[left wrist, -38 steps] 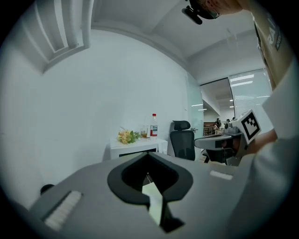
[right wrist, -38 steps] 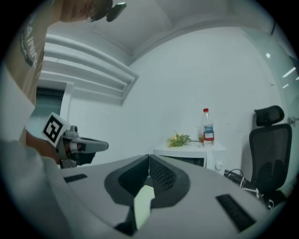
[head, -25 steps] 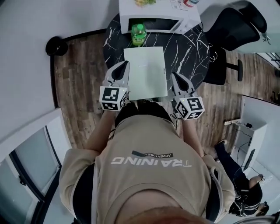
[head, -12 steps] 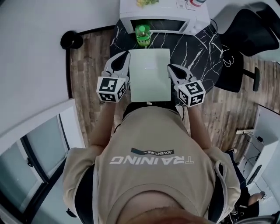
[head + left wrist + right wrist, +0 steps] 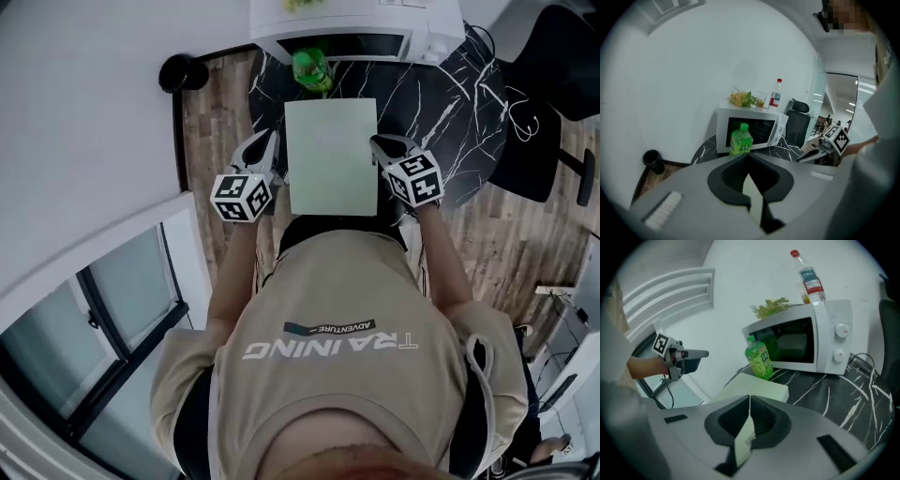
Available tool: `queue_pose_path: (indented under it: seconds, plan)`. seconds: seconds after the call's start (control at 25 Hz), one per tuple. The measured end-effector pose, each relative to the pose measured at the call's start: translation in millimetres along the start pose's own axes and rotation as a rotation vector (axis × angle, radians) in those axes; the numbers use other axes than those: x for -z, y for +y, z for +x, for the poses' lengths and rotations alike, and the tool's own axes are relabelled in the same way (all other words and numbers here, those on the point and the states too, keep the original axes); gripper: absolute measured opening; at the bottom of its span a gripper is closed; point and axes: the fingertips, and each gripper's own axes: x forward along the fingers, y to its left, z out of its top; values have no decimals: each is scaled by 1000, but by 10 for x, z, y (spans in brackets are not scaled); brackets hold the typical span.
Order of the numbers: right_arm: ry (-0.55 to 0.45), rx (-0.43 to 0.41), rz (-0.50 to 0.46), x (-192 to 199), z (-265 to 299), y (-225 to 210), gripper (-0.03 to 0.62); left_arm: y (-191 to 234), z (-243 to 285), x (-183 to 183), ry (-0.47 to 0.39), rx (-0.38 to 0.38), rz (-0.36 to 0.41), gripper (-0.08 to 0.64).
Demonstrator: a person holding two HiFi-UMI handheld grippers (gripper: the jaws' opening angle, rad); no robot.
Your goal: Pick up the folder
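Observation:
The folder [image 5: 331, 155] is a pale green rectangle lying flat on the black marble table [image 5: 441, 112], in front of the person. My left gripper [image 5: 271, 137] is shut and empty, just left of the folder's left edge. My right gripper [image 5: 376, 142] is shut too, at the folder's right edge. In the right gripper view the folder [image 5: 757, 387] lies just beyond the shut right gripper [image 5: 749, 397], with the left gripper [image 5: 702, 353] across from it. In the left gripper view the shut left gripper [image 5: 747, 154] hides the folder, and the right gripper [image 5: 820, 149] shows at the right.
A white microwave [image 5: 361, 37] stands at the table's far edge with a green bottle [image 5: 312, 67] in front of it. A clear bottle [image 5: 808, 275] and a plant [image 5: 771, 308] stand on the microwave. A black office chair [image 5: 553, 103] is at the right, a black bin [image 5: 183, 71] on the floor at the left.
Both grippers have sunk towards the table and now flank the folder's side edges. The right one came down further. Both stayed shut.

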Motion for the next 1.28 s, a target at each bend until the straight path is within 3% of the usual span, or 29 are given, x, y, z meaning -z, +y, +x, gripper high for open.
queue_pose_path:
  seconds: [0.12,0.28,0.4,0.48,0.6,0.72,0.92,1.28]
  plan:
    - [0,3,101,134,30,-83,11,183,53,250,50,-18,-99,8]
    - [-25,9,214,239,61,-85,11,341,146,445,75,33,-233,8]
    - [-9,26,262,347,44,-14,21,354,161,616,128,91,-255,17]
    - [14,22,292,408,70,-3,142,378,227,730,175,127,-271,81]
    - [67,25,306,457,144,-19,207,443,326,876,235,152,-312,175]
    - [102,49,317,551,151,3,216,475,285,1116,295,163,-347,188]
    - [122,116,420,793,150,-101,218,321,292,1462,401,256,-390,218]
    - [183,85,628,1154,271,-284,235,221,479,1808,499,326,-461,235]
